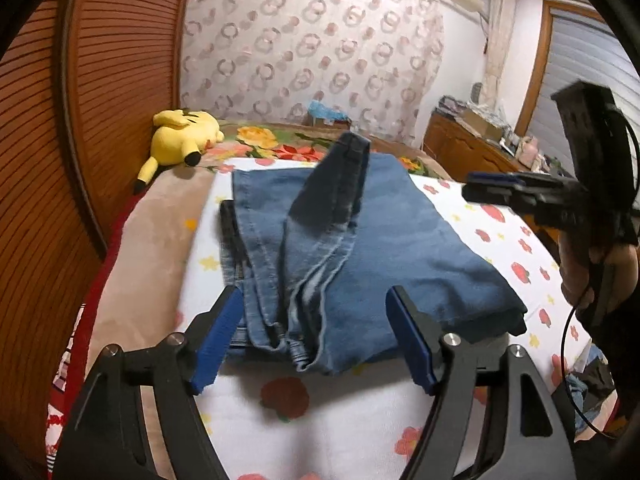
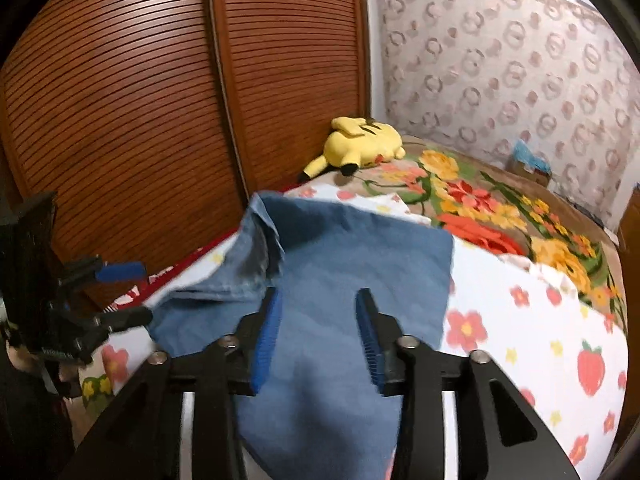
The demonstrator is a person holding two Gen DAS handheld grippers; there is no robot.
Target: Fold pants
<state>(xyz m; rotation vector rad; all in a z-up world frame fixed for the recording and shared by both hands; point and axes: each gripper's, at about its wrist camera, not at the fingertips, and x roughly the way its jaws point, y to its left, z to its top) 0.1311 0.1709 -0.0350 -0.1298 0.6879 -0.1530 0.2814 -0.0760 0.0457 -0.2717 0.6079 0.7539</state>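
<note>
The blue jeans (image 1: 360, 248) lie folded in a thick stack on the white flowered sheet (image 1: 312, 412), with one fold standing up at the far end (image 1: 348, 152). My left gripper (image 1: 316, 312) is open, its blue pads apart over the near edge of the stack, holding nothing. My right gripper (image 2: 320, 312) is open above the jeans (image 2: 352, 280), empty. The right gripper also shows in the left wrist view (image 1: 496, 188) at the right, above the bed. The left gripper shows in the right wrist view (image 2: 116, 292) at the left edge.
A yellow plush toy (image 1: 180, 136) lies at the bed's far left corner by the slatted wooden wardrobe doors (image 1: 100, 100). A flowered blanket (image 2: 500, 208) covers the far bed. A cluttered wooden dresser (image 1: 472, 140) stands at the right.
</note>
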